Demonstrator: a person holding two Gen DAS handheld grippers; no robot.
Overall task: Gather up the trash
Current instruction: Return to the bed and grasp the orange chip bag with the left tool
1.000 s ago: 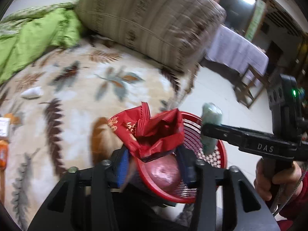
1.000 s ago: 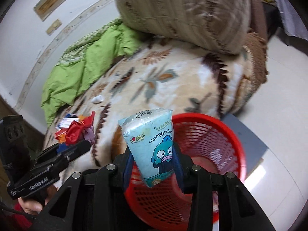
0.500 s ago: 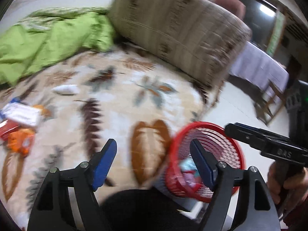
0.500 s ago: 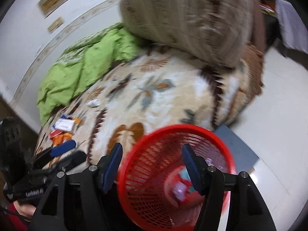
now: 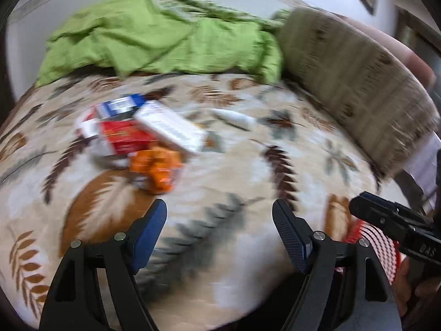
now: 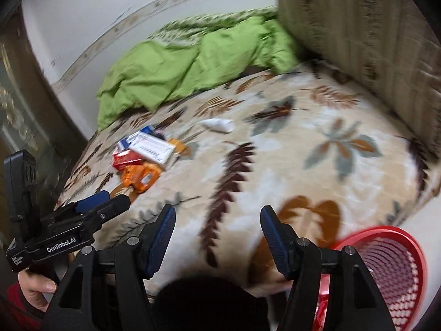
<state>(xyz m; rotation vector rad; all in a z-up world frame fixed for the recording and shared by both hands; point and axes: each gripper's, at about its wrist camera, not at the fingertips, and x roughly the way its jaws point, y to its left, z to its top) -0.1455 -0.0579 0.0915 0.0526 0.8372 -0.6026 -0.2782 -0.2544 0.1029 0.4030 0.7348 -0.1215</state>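
Note:
My left gripper (image 5: 219, 215) is open and empty over the leaf-patterned bed cover. Ahead of it lies a pile of trash: an orange wrapper (image 5: 155, 169), a red packet (image 5: 124, 138), a white box (image 5: 171, 129) and a blue-and-white pack (image 5: 121, 106). A crumpled white tissue (image 5: 234, 118) lies further right. My right gripper (image 6: 217, 220) is open and empty above the bed's near edge. The same pile (image 6: 143, 157) and tissue (image 6: 217, 124) show in the right wrist view. The red mesh basket (image 6: 397, 264) stands on the floor at lower right, and also shows in the left wrist view (image 5: 380, 245).
A crumpled green blanket (image 5: 165, 35) lies at the back of the bed. A large striped brown pillow (image 5: 358, 82) lies along the right side. A white wall (image 6: 96, 13) stands behind the bed, and a dark wooden cabinet (image 6: 24, 104) stands at the left.
Both grippers let go of their loads, a red wrapper and a blue tissue pack, into the basket, opened, and swung left from the basket toward the trash pile on the bed.

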